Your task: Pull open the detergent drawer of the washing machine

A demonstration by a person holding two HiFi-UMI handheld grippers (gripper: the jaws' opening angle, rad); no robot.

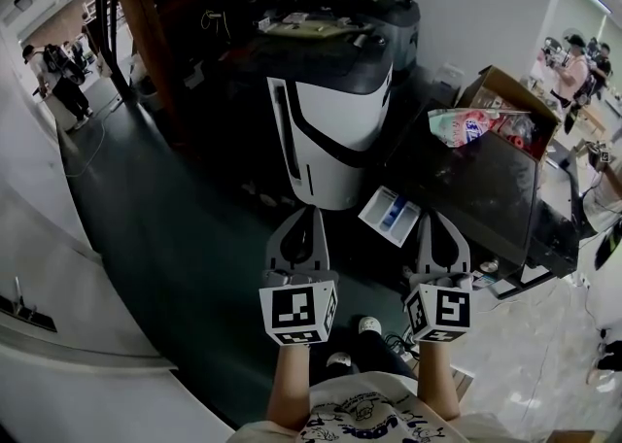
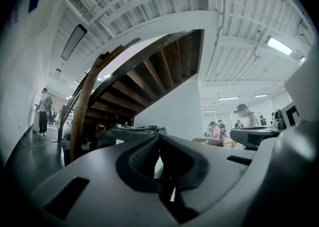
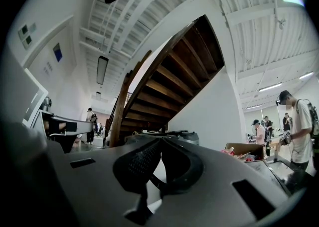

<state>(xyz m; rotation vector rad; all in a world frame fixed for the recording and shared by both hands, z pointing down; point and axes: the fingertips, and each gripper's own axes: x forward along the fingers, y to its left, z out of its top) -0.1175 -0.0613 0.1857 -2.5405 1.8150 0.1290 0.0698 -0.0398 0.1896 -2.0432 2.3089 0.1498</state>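
A white and black washing machine (image 1: 330,130) stands ahead on the dark floor, its top seen from above; I cannot make out a detergent drawer on it. My left gripper (image 1: 309,211) is held level just short of its front lower edge, shut, with nothing between the jaws. To the right, my right gripper (image 1: 434,219) is also shut and empty, beside the machine. In the left gripper view the left gripper (image 2: 159,138) has its pads pressed together. The right gripper (image 3: 160,141) in its own view looks the same.
A second dark machine (image 1: 381,6) stands behind the first. To the right, a dark table (image 1: 491,193) bears an open cardboard box (image 1: 505,106) of packets. A blue and white leaflet (image 1: 389,214) lies by the machine. A wooden staircase (image 1: 146,23) rises at the left. People stand far off.
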